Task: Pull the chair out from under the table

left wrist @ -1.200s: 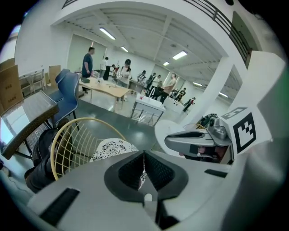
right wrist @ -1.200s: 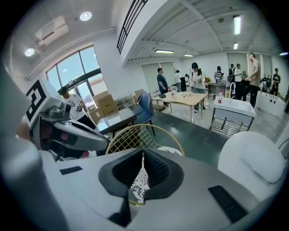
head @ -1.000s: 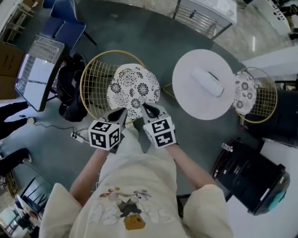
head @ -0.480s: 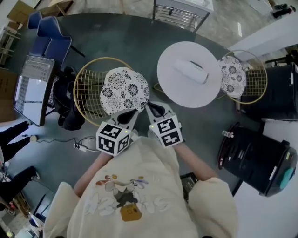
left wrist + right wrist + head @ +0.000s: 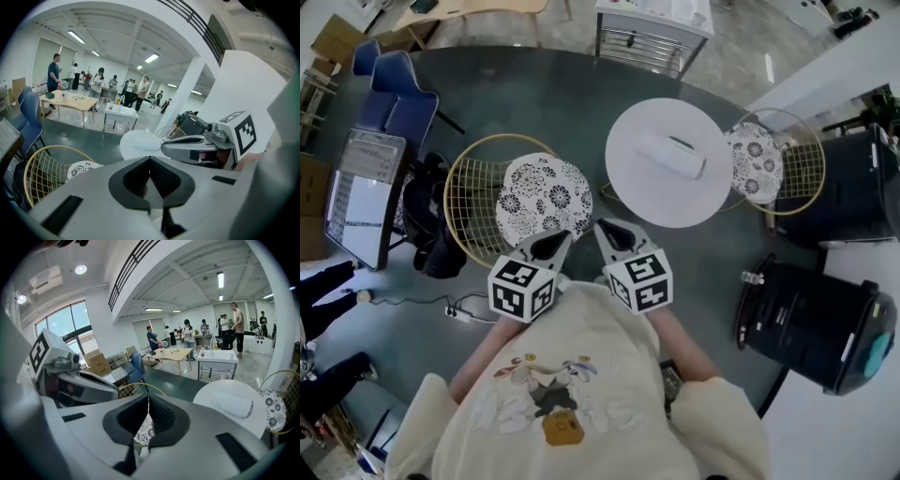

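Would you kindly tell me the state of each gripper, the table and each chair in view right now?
Left gripper: shut, empty.
Right gripper: shut, empty.
Table: upright, white pouch lying on it.
Near chair: upright, pulled clear of the table, seat unoccupied.
Far chair: upright, drawn up to the table's edge.

The left gripper (image 5: 554, 243) points toward one o'clock in the head view and the right gripper (image 5: 610, 231) toward eleven, their tips near each other but apart. Both pairs of jaws are closed on nothing. The bare forearms (image 5: 476, 356) run back toward six, elbows bent
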`<state>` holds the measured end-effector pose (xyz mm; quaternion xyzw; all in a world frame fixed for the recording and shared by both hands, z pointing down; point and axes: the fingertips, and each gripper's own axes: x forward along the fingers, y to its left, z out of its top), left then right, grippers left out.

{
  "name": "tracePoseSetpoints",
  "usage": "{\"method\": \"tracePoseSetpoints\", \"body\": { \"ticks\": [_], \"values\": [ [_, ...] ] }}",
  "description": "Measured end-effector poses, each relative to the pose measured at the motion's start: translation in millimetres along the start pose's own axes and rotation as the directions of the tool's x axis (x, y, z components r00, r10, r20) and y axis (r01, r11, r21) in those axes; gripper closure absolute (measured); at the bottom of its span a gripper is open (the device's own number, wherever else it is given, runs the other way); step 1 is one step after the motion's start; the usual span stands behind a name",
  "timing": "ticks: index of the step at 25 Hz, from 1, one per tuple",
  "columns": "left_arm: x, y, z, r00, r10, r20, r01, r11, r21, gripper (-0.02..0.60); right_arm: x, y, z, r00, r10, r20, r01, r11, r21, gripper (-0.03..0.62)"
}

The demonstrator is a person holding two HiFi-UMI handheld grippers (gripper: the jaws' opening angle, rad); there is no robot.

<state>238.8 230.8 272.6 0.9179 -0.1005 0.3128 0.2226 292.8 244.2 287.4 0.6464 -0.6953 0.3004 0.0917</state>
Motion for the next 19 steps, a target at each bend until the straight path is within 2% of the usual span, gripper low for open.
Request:
{"method": "tracePoseSetpoints", "body": {
  "ticks": [10,19],
  "values": [
    [5,-19,-13,0.997,-0.056,-0.044,0.057,0.998,0.025,0.574,-17,6,-9,0.999,-0.038,-0.016,0.039,0.999,0.033,0.579],
    [5,-28,-23,0.996,-0.063,-0.064,0.065,0.997,0.037,0.574,-18,13,-21,1.0,-0.02,-0.024,0.021,0.999,0.041,0.579]
  ]
}}
